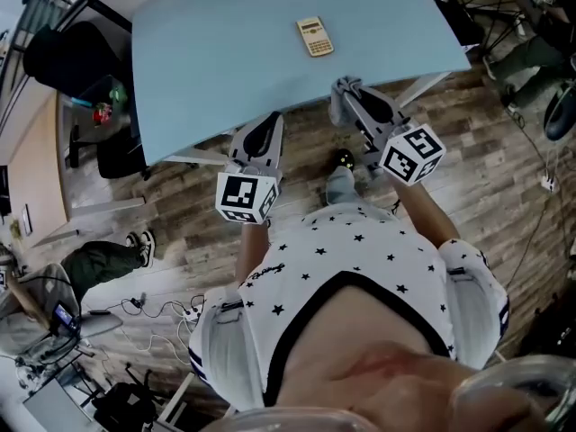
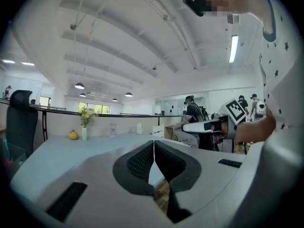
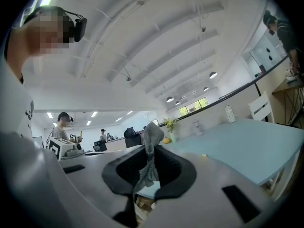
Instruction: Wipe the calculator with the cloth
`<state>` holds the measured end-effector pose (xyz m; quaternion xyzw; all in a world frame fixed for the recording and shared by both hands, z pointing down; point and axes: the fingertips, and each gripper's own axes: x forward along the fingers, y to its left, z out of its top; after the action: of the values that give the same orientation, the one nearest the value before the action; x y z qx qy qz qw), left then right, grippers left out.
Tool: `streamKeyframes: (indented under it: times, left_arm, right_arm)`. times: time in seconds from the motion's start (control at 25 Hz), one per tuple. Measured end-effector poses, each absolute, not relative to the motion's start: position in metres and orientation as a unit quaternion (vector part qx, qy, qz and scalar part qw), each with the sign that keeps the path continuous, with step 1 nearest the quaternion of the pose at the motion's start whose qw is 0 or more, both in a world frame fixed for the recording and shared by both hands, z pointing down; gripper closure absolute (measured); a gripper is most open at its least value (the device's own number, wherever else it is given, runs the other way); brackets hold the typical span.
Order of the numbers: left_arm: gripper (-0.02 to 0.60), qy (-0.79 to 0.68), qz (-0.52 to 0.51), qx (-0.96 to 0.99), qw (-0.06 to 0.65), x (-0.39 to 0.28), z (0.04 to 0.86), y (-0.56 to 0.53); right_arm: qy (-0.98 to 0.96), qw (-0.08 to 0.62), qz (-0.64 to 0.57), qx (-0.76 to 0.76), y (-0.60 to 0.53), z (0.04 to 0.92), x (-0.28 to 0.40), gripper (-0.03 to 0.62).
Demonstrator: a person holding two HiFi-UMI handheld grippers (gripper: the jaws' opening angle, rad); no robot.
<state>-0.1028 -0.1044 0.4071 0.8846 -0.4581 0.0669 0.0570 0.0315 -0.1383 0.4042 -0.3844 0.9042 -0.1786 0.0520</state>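
Closest in, my right tongs (image 3: 151,152) pinch the grey cloth (image 3: 153,131); my left tongs (image 2: 154,152) are clenched, empty. The calculator (image 1: 315,37) lies at eleven o'clock on the blue surface (image 1: 216,61), well apart. I judge wiping hasn't begun; next I bring the cloth down onto it.

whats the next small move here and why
Probably carry the right gripper forward over the table and lower it toward the calculator. Its jaws are shut on the cloth, so the wiping tool is in hand, but it hangs at the table's near edge, well short of the calculator lying farther in. The left gripper is shut with nothing in it.
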Motion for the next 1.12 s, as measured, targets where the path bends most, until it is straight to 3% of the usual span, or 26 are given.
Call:
streamKeyframes:
  times: [0.88,1.12]
  left_arm:
    - [0.552,-0.486,0.081,0.869,0.042,-0.041,0.399,-0.212]
    - [0.552,-0.501,0.093,0.858,0.062,-0.058,0.409,-0.222]
  right_arm:
    - [0.916,0.043,-0.199,-0.346,-0.267,0.422,0.079,0.553]
    - [0.914,0.033,-0.207,-0.349,-0.287,0.434,0.073,0.553]
